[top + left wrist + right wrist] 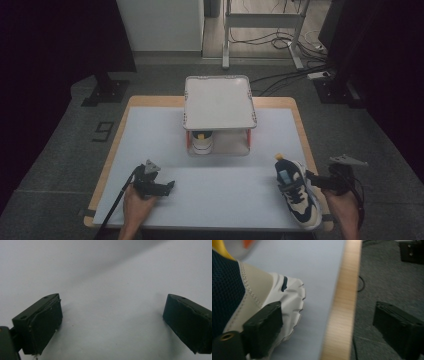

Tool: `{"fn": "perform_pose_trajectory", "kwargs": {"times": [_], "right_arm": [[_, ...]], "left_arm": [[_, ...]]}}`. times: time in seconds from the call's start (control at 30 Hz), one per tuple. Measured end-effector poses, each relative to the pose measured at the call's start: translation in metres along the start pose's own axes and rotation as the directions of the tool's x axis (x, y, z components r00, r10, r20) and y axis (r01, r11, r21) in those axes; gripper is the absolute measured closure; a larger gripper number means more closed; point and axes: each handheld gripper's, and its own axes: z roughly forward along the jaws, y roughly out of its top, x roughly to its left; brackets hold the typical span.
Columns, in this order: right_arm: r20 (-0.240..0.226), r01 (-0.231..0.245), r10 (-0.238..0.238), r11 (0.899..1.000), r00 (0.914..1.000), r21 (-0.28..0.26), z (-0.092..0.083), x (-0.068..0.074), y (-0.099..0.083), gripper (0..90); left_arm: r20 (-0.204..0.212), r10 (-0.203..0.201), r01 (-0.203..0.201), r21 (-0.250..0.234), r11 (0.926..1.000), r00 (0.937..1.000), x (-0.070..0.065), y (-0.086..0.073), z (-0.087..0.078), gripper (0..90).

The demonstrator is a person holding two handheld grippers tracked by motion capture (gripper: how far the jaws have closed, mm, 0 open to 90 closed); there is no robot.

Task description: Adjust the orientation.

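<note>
The navy, cream and white chunky-soled sneaker (297, 192) lies on the pale blue worktop (220, 185) near its right edge, and the right tongs (311, 176) stand spread at its outer side, one jaw against the white sole and the other out past the wooden rim, gripping nothing. The step in hand looks like lining up a grasp on this shoe; next the jaws must straddle its side or collar and close, probably to carry it to the small white two-tier rack (219, 102) at the far middle, where its mate (201, 142) sits underneath. The left tongs (165, 187) rest released on the near left.

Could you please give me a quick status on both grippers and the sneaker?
Left gripper open, empty. Right gripper open beside sneaker, not gripping. Path clear.
</note>
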Motion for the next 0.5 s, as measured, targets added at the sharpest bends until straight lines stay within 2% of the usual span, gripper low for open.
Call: {"fn": "perform_pose_trajectory", "kwargs": {"times": [0.1, 0.13, 0.17, 0.2, 0.27, 0.33, 0.37, 0.43, 0.5], "right_arm": [[0.027, -0.020, 0.019, 0.999, 0.9994, 0.026, 0.007, -0.013, -0.011, 15.7], [0.020, -0.035, 0.034, 0.999, 0.9992, 0.036, 0.009, -0.020, -0.016, 14.4], [0.002, -0.068, 0.068, 0.997, 0.9977, 0.029, 0.011, -0.026, -0.021, 13.5], [0.013, -0.089, 0.088, 0.995, 0.9960, 0.034, 0.012, -0.032, -0.026, 14.2], [0.070, -0.089, 0.086, 0.995, 0.9939, 0.044, 0.009, -0.037, -0.031, 15.0], [0.054, -0.103, 0.102, 0.994, 0.9933, 0.024, 0.001, -0.039, -0.033, 15.3], [0.056, -0.096, 0.096, 0.995, 0.9939, 0.002, -0.009, -0.039, -0.033, 12.4], [0.043, -0.098, 0.099, 0.995, 0.9942, -0.026, -0.021, -0.038, -0.032, 12.9], [0.030, -0.079, 0.081, 0.995, 0.9963, -0.054, -0.036, -0.032, -0.028, 12.8]], "left_arm": [[0.000, 0.000, 0.000, 0.000, 1.0000, 1.0000, 0.000, 0.000, 0.000, 2.2], [0.000, -0.001, 0.001, 0.001, 1.0000, 1.0000, 0.000, 0.000, 0.000, 2.2], [0.000, 0.000, 0.000, 0.000, 1.0000, 1.0000, 0.000, 0.000, 0.000, 2.2], [0.000, -0.001, 0.001, 0.000, 1.0000, 1.0000, 0.000, 0.000, 0.000, 2.2], [0.000, 0.000, 0.000, 0.000, 1.0000, 1.0000, 0.000, 0.000, 0.000, 2.2], [0.000, -0.001, 0.001, 0.000, 1.0000, 1.0000, 0.000, 0.000, 0.000, 2.2], [0.000, -0.001, 0.001, 0.001, 1.0000, 1.0000, 0.000, 0.000, 0.000, 2.1], [0.001, -0.001, 0.001, 0.001, 1.0000, 1.0000, 0.000, 0.000, 0.000, 2.1], [0.000, 0.000, 0.000, 0.001, 1.0000, 1.0000, 0.000, 0.000, 0.000, 2.2]]}}
